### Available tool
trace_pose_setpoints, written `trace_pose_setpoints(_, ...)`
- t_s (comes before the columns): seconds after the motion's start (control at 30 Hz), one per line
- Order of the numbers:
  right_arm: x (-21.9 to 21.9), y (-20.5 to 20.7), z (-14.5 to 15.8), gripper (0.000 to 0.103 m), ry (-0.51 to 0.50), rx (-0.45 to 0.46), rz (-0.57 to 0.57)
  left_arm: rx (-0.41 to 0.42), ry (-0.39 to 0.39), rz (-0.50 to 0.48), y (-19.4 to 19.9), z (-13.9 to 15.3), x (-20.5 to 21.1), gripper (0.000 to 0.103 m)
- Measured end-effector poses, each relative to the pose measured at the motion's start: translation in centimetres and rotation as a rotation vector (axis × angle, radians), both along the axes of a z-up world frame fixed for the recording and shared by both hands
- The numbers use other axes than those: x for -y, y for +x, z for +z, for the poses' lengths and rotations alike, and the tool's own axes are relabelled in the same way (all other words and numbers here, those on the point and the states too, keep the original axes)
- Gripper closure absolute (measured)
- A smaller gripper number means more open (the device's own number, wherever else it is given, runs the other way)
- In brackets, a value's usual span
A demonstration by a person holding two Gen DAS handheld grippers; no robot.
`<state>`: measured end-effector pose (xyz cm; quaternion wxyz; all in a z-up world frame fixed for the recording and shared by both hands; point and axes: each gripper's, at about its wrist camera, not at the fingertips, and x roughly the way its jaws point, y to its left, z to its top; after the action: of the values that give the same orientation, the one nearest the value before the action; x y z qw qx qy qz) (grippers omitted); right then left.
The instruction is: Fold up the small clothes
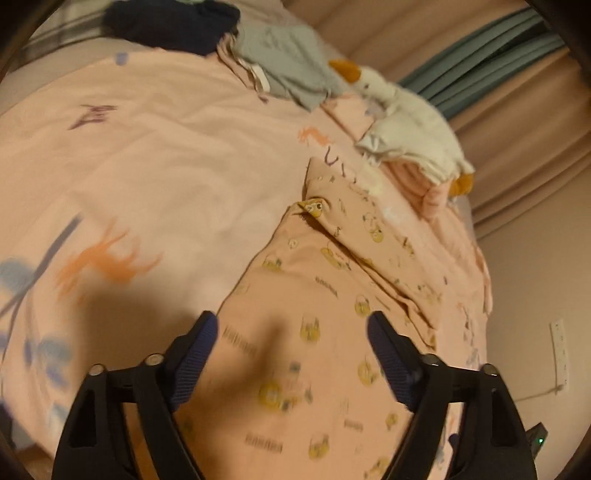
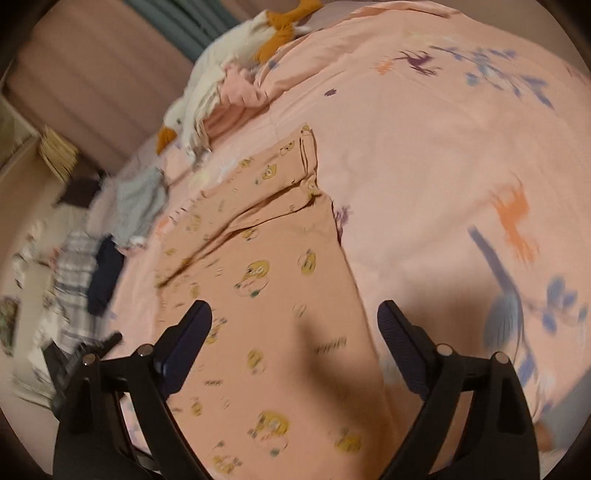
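A small peach garment (image 1: 325, 295) printed with yellow cartoon birds lies spread on the pink bedspread (image 1: 147, 166), with snap buttons along one folded edge. My left gripper (image 1: 291, 325) is open and empty, hovering over its near part. In the right wrist view the same garment (image 2: 269, 258) lies below my right gripper (image 2: 295, 314), which is also open and empty above the cloth. Both views are motion-blurred.
A white plush goose (image 1: 406, 118) lies on folded pink cloth at the bed's edge. A grey garment (image 1: 291, 59) and a dark navy one (image 1: 173, 22) lie farther off. Curtains (image 1: 517, 110) hang behind. More clothes (image 2: 81, 258) are piled at the left in the right wrist view.
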<state>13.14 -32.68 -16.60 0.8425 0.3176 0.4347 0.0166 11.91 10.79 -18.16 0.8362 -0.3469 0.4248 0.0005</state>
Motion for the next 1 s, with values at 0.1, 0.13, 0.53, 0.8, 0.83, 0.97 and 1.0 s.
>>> trace_pose_setpoints(0.1, 0.1, -3.1, -1.0, 0.011, 0.066, 0.025, -0.017, 0.01, -0.009, -0.032, -3.3, 0.2, 0.5, 0.014)
trace_pose_setpoints(0.13, 0.5, -4.0, -1.3, 0.011, 0.077, 0.023, -0.025, 0.023, -0.015, -0.041, -4.3, 0.2, 0.3, 0.014)
trace_pose_setpoints(0.53, 1.1, -8.3, -6.2, 0.02, 0.217, -0.103, 0.017, 0.022, -0.144, 0.01, -8.6, -5.7, -3.5, 0.014)
trace_pose_setpoints(0.8, 1.0, -9.0, -7.6, 0.03, 0.313, -0.081, -0.007, 0.001, -0.273, -0.051, -9.9, -6.1, -3.1, 0.014)
trace_pose_setpoints(0.83, 1.1, -9.2, -7.8, 0.034, 0.343, -0.085, -0.009, 0.001, -0.326, -0.054, -10.0, -6.4, -3.0, 0.014)
trace_pose_setpoints(0.97, 0.4, -9.3, -8.6, 0.042, 0.428, -0.094, -0.003, -0.009, -0.413, -0.093, -9.1, -7.0, -1.7, 0.014)
trace_pose_setpoints(1.0, 0.2, -9.1, -8.4, 0.045, 0.411, -0.089, -0.006, 0.005, -0.403, -0.07, -8.8, -6.9, -1.5, 0.014)
